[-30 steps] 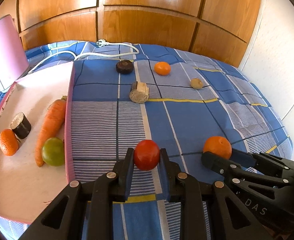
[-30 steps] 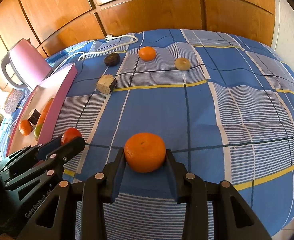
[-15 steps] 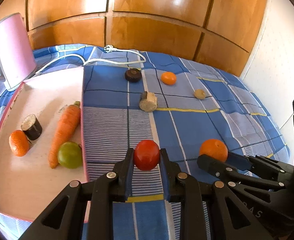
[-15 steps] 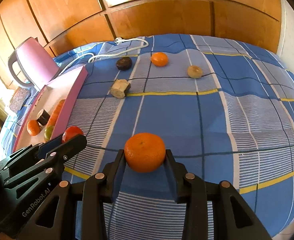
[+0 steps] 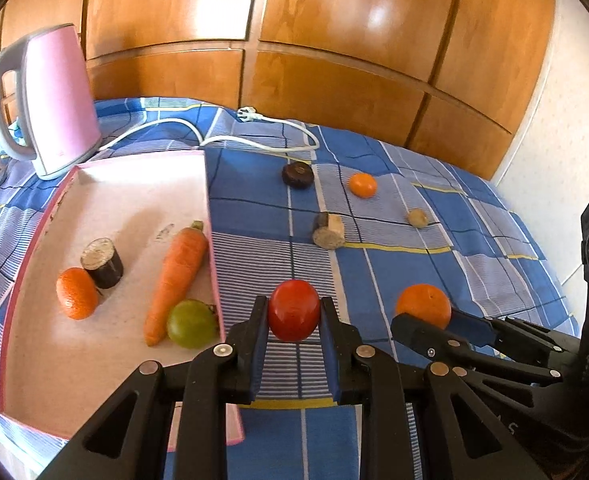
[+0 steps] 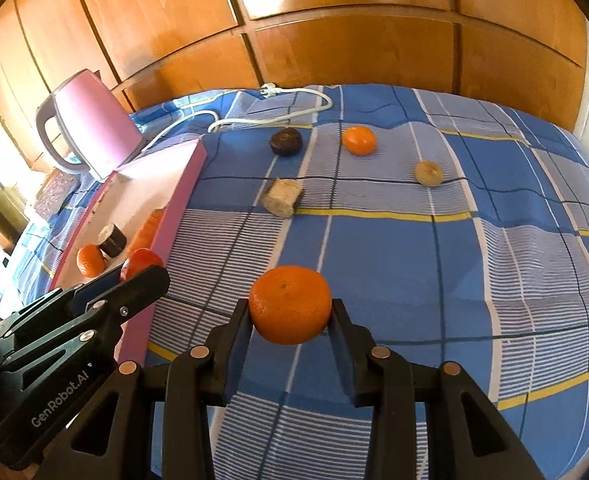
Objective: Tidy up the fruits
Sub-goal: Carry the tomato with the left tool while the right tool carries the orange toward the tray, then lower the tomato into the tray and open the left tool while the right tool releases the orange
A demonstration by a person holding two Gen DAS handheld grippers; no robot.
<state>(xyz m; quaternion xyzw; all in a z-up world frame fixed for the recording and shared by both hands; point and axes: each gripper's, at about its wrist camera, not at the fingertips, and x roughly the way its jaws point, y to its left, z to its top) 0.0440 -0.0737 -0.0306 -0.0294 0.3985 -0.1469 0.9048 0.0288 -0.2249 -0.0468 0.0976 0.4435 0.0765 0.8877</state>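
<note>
My left gripper (image 5: 294, 316) is shut on a red tomato (image 5: 293, 310), held above the cloth just right of the pink tray (image 5: 106, 196). My right gripper (image 6: 290, 308) is shut on a large orange (image 6: 290, 304), to the right of the left one. The tray holds a carrot (image 5: 176, 274), a green tomato (image 5: 191, 323), a small orange (image 5: 77, 293) and a dark cylinder (image 5: 101, 263). On the blue checked cloth farther off lie a small orange (image 5: 362, 185), a dark round piece (image 5: 297, 175), a tan block (image 5: 328, 231) and a small tan fruit (image 5: 417, 218).
A pink kettle (image 5: 54, 96) stands behind the tray at the far left, its white cable (image 5: 270, 142) running across the back of the cloth. Wooden panels (image 5: 294, 40) close off the back. A white wall (image 5: 566, 120) is at the right.
Both grippers have moved left toward the tray with their fruits still held. The tray and kettle now fill more of the left wrist view.
</note>
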